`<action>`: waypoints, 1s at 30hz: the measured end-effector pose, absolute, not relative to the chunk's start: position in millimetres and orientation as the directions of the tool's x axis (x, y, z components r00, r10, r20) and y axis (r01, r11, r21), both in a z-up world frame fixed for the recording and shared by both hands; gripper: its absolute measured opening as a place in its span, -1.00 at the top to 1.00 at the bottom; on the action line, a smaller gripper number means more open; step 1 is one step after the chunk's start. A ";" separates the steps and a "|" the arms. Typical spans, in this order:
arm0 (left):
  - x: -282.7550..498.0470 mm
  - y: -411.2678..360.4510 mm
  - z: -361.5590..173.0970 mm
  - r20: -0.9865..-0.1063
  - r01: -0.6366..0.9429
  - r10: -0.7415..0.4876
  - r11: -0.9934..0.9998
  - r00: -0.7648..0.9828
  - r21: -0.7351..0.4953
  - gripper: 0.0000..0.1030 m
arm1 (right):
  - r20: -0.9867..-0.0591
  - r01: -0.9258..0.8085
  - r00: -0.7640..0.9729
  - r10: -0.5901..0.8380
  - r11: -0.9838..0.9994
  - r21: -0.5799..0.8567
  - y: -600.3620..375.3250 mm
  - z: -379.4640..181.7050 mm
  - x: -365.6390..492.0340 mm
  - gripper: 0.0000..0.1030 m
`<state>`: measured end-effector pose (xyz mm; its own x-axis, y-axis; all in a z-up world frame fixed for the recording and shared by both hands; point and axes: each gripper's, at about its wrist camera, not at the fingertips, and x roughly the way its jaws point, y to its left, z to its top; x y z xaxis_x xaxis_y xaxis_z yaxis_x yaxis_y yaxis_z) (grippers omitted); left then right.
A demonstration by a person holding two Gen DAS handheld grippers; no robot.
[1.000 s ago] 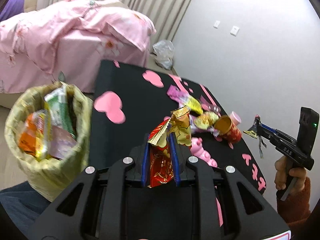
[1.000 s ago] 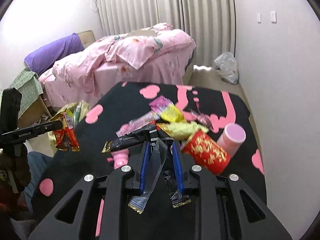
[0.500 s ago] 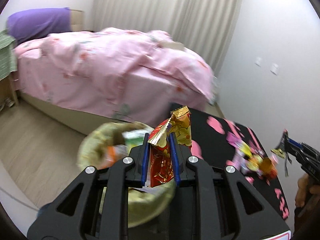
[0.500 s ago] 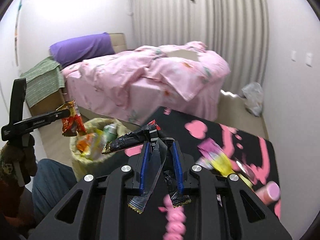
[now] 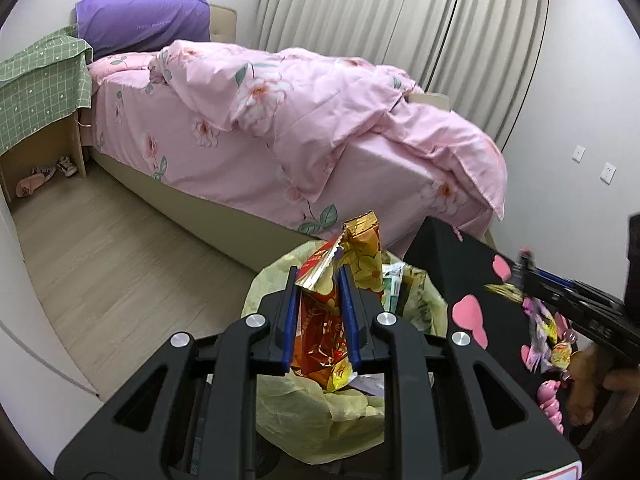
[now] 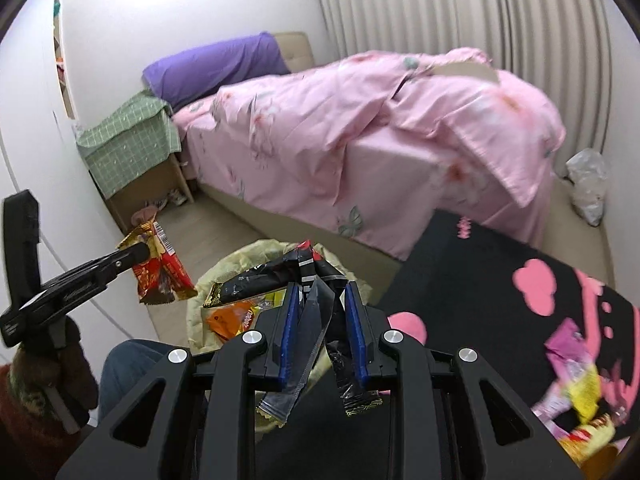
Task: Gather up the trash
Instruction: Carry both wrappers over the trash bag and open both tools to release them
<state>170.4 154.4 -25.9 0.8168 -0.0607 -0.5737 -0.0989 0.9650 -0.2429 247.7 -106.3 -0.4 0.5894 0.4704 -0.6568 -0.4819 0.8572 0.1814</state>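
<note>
Left wrist view has the left tool (image 5: pixel 320 292) clenched on a crinkled red-and-gold foil snack wrapper (image 5: pixel 326 320), which hangs between the blue pads directly over the open mouth of the pale yellow plastic trash bag (image 5: pixel 320 408) that stands on the floor against the near edge of the black bench with pink heart shapes (image 5: pixel 452 264). In the right wrist view the right tool (image 6: pixel 320 304) is clamped on a crumpled black foil wrapper with clear strips (image 6: pixel 280 280), poised above the same bag's far rim (image 6: pixel 240 252), with the person's knee in blue trousers (image 6: pixel 128 364) just beside the bag. Both loads look ready to drop, and that is where trouble could start. The black wrapper sticks out sideways past the pads toward the bag's edge, so letting go from here could send it onto the rim or down to the floor. The thin clear strips may cling to the pads and refuse to fall. The bag's soft sides are slumped and partly folded inward, so a light wrapper could settle on the fold instead of inside. With both tools crowding one small opening, they could also knock each other or tip the bag
</note>
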 end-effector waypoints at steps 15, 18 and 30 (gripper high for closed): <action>218.2 162.6 -80.8 -0.675 -0.141 -0.106 0.943 0.730 -0.300 0.64 | -0.728 -0.558 0.447 0.520 0.798 0.228 -64.9 -62.5 278.5 0.55; 227.9 163.7 -83.3 -0.677 -0.126 -0.146 0.934 0.721 -0.335 0.64 | -0.742 -0.560 0.436 0.508 0.799 0.218 -58.7 -71.7 282.0 0.55; 251.8 162.4 -66.8 -0.648 -0.061 -0.222 0.921 0.729 -0.385 0.03 | -0.758 -0.612 0.425 0.494 0.774 0.162 -48.2 -81.0 268.7 0.04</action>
<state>251.8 162.4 -66.8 0.7285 -0.2224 -0.6479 -0.0614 0.9208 -0.3852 268.7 -48.2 -81.0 0.4250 0.4942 -0.7584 -0.6115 0.7745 0.1620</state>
